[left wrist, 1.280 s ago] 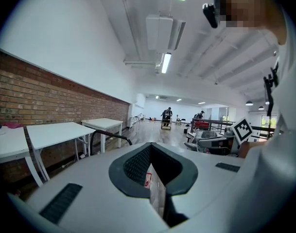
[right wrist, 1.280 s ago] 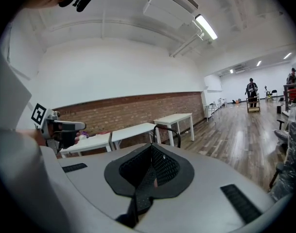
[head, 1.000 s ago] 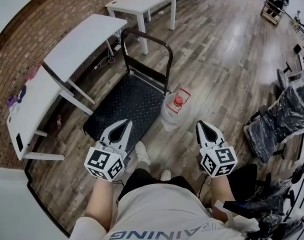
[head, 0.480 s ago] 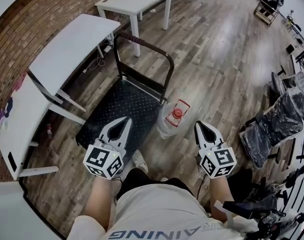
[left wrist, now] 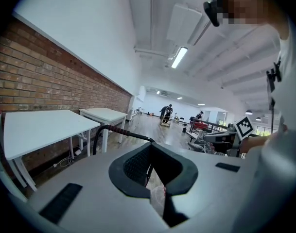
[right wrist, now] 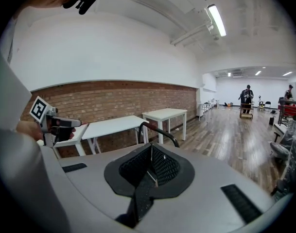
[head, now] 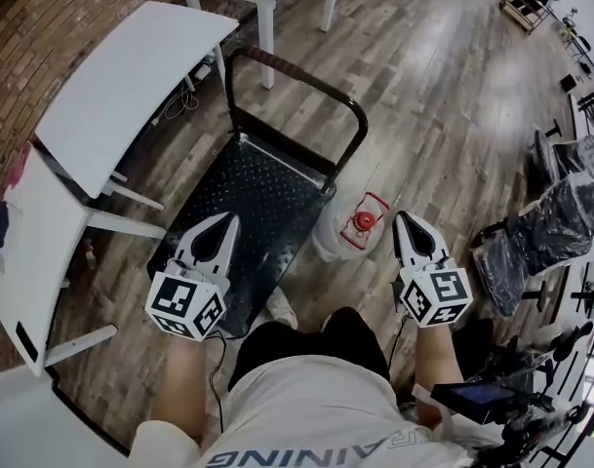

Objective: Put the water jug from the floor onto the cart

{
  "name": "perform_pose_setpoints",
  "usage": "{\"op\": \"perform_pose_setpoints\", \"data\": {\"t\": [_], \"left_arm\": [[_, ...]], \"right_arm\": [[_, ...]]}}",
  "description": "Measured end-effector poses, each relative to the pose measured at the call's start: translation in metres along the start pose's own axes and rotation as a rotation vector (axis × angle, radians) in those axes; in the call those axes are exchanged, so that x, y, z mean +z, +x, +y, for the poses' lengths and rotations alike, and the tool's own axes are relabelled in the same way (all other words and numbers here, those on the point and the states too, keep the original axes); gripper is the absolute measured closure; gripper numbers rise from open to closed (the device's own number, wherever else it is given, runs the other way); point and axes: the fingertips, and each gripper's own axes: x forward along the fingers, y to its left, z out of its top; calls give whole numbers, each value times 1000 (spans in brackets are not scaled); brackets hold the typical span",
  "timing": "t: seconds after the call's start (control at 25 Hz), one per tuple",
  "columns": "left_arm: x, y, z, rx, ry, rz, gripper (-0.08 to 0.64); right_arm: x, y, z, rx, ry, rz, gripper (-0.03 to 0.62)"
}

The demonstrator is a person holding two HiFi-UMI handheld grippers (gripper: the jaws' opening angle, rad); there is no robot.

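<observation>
In the head view, the water jug [head: 347, 232] is seen standing upright on the wooden floor [head: 443, 115], right of centre in the frame, just beside the right edge of the black cart [head: 248, 198] and below the right end of its handle [head: 297, 74]. Its long axis runs vertically, so the red cap [head: 363, 221] points up toward the camera and the clear body beneath it is foreshortened and hard to make out. The left tool [head: 221, 224] is held over the cart's near end and the right tool [head: 410, 224] just right of the jug; neither is touching it. White desks [head: 131, 76] are cut off at the upper left. In the left gripper view, the left tool [left wrist: 150, 148] is seen clenched at its tips with nothing held; through a narrow slit lower down, a strip of floor and a pale translucent shape are glimpsed, too little to be named. The cart's handle rises just beyond the jaws. In the right gripper view, the right tool [right wrist: 150, 150] is clenched on nothing, and the handle and two desks are seen past it.
</observation>
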Motion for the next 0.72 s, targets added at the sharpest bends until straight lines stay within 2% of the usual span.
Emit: {"op": "perform_pose_setpoints", "data": {"t": [0.36, 0.52, 0.72], "left_arm": [[-52, 46, 5, 26, -58, 101, 560], [-78, 64, 6, 65, -88, 151, 560], [-116, 88, 4, 125, -117, 207, 560]], "right_arm": [[-54, 56, -61, -21, 33, 134, 588], [-99, 81, -82, 1, 72, 209, 581], [-161, 108, -102, 44, 67, 289, 558]]}}
